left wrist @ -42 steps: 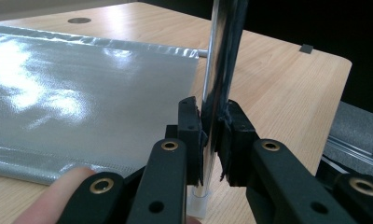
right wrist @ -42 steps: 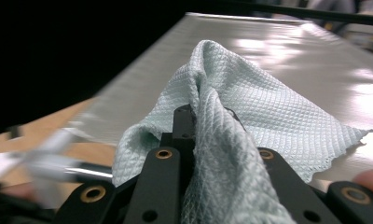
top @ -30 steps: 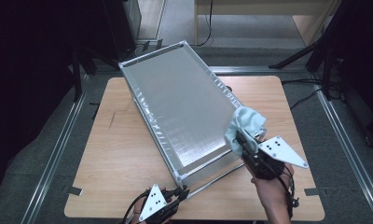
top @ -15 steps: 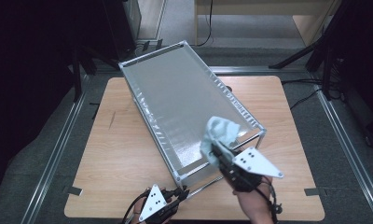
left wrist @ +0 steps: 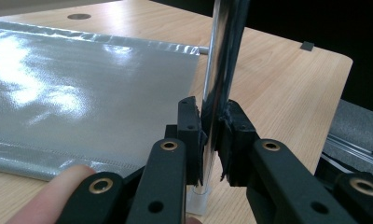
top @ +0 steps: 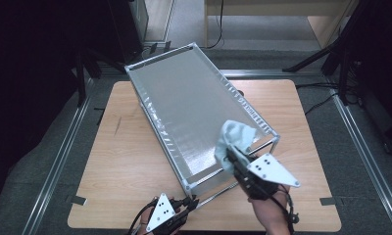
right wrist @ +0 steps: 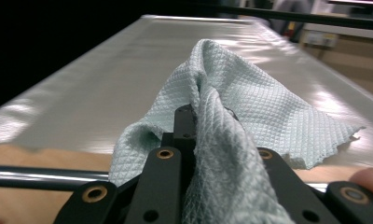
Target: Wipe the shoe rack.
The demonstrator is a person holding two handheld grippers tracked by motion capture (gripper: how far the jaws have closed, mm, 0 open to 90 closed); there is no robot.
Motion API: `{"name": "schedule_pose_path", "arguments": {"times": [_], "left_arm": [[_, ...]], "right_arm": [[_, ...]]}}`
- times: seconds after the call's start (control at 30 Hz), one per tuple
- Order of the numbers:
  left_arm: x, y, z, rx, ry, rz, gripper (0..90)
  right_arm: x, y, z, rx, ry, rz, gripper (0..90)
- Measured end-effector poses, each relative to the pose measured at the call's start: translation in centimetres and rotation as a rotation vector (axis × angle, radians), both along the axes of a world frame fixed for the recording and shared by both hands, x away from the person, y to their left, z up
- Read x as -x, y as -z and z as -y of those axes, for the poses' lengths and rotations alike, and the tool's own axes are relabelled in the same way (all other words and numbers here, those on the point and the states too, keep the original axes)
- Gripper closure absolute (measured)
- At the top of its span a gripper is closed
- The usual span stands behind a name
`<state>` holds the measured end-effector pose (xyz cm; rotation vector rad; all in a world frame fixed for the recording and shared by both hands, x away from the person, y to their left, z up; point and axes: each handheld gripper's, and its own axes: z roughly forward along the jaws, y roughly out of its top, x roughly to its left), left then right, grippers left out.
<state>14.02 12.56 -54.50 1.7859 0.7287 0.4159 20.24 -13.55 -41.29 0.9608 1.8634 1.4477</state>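
Note:
A metal rack with a silver sheet top (top: 194, 107) lies slanted across the wooden table (top: 120, 161). My right gripper (top: 231, 154) is shut on a pale blue-green cloth (top: 235, 137), which rests on the sheet's near right end. In the right gripper view the cloth (right wrist: 250, 102) drapes over the jaws and spreads onto the silver sheet (right wrist: 128, 70). My left gripper (top: 191, 203) sits at the table's near edge, shut on the rack's chrome leg (left wrist: 222, 56). The leg stands upright between the left gripper's pads (left wrist: 189, 126), beside the sheet (left wrist: 82, 93).
Bare wood lies left and right of the rack. Metal rails (top: 61, 161) run along both sides of the table over dark floor. A pale wooden bench (top: 282, 10) and cables stand beyond the far edge. A dark tripod leg (top: 321, 54) is at the back right.
My right gripper has carried the cloth from the sheet's right rim leftward and nearer, over its near end. The left gripper has stayed on the leg.

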Motion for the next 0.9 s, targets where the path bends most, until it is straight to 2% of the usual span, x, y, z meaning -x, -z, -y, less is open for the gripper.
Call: {"name": "schedule_pose_path", "arguments": {"times": [0.03, 0.07, 0.1, 0.23, 0.47, 0.53, 0.63, 0.67, 0.7, 0.77, 0.8, 0.83, 0.9], "left_arm": [[0.0, 0.0, 0.0, -0.001, 0.001, 0.0, 80.8], [0.0, 0.0, 0.0, -0.002, 0.002, 0.0, 80.7], [0.0, 0.0, 0.0, -0.002, 0.002, 0.0, 80.8], [-0.1, 0.1, 0.0, -0.001, 0.004, 0.001, 80.7], [-0.1, 0.1, -0.1, -0.006, 0.008, 0.001, 80.7], [-0.1, 0.1, 0.0, -0.005, 0.008, -0.001, 80.7], [-0.1, 0.1, 0.0, -0.005, 0.008, 0.0, 80.7], [-0.1, 0.1, 0.0, -0.005, 0.008, 0.0, 80.7], [-0.1, 0.1, 0.0, -0.005, 0.008, 0.001, 80.7], [-0.1, 0.1, 0.0, -0.006, 0.008, 0.002, 80.7], [-0.1, 0.1, 0.0, -0.01, 0.009, 0.003, 80.7], [-0.1, 0.1, 0.0, -0.015, 0.009, 0.005, 80.8], [-0.1, 0.1, 0.0, -0.015, 0.009, 0.007, 80.8]], "right_arm": [[-0.5, -0.1, 1.6, -0.025, 0.051, -0.006, 81.5], [-0.7, -0.2, 2.3, -0.035, 0.076, -0.007, 81.5], [-0.7, -0.2, 2.3, -0.035, 0.076, -0.007, 81.5], [-0.8, -0.8, 5.6, -0.099, 0.136, -0.019, 82.0], [0.2, -0.9, 8.0, -0.09, 0.202, -0.007, 82.4], [0.6, 0.1, 8.8, -0.078, 0.231, -0.018, 83.0], [1.2, 1.7, 8.9, -0.062, 0.236, -0.039, 83.6], [1.2, 1.7, 8.9, -0.062, 0.236, -0.039, 83.6], [1.4, 3.0, 8.8, -0.026, 0.229, -0.059, 83.7], [1.4, 4.5, 8.6, -0.002, 0.219, -0.095, 83.9], [1.4, 4.5, 8.6, -0.002, 0.219, -0.095, 83.9], [0.9, 5.8, 8.1, 0.028, 0.212, -0.13, 84.0], [0.4, 7.2, 7.5, 0.044, 0.195, -0.172, 84.1]]}}
